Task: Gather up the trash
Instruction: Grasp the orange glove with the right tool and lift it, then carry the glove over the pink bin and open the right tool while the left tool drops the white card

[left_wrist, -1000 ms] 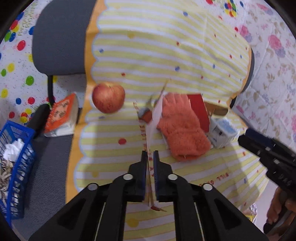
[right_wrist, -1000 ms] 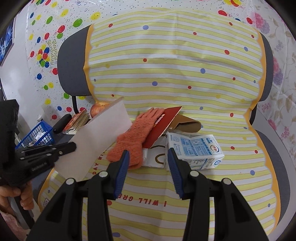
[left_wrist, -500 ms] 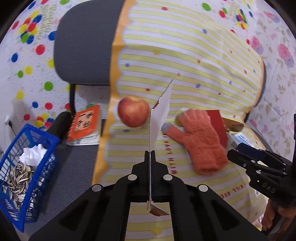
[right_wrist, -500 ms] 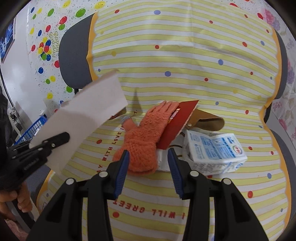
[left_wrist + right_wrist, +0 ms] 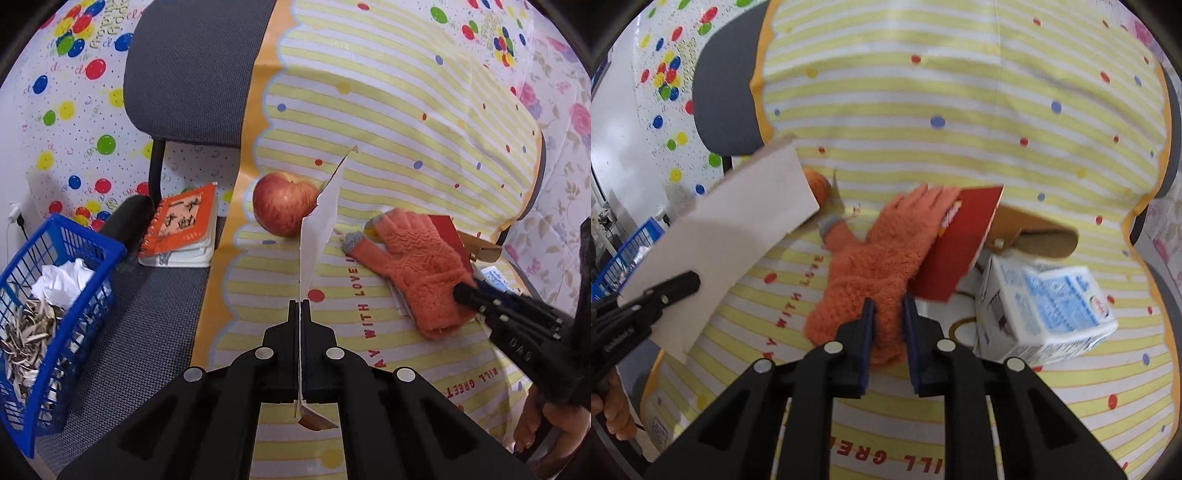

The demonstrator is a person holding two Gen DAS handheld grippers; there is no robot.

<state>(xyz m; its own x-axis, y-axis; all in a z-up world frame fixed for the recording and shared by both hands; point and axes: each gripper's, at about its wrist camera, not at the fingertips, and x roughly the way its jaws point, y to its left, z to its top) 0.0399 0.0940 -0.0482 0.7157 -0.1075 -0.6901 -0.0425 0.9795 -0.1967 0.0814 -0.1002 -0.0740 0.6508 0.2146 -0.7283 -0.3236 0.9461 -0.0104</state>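
My left gripper [image 5: 300,306] is shut on a white paper strip [image 5: 317,229], held on edge above the striped cloth; the strip shows as a flat white sheet in the right wrist view [image 5: 731,236]. My right gripper [image 5: 889,308] is shut on the cuff of an orange knit glove [image 5: 882,258], which lies on the cloth over a red card [image 5: 960,243]. The glove [image 5: 417,258] and right gripper [image 5: 476,295] also show in the left wrist view. A blue basket [image 5: 85,266] holding crumpled paper and seed shells stands at the left.
A red apple [image 5: 284,206] lies behind the strip. An orange spiral notebook [image 5: 181,221] rests on the grey chair seat [image 5: 147,332]. A white and blue carton [image 5: 1045,306] and a brown cardboard piece [image 5: 1034,229] lie right of the glove. The chair's black armrest [image 5: 125,218] borders the basket.
My left gripper has lifted the paper strip and swung left, bringing the basket further into view. My right gripper has moved forward and closed on the glove's cuff.
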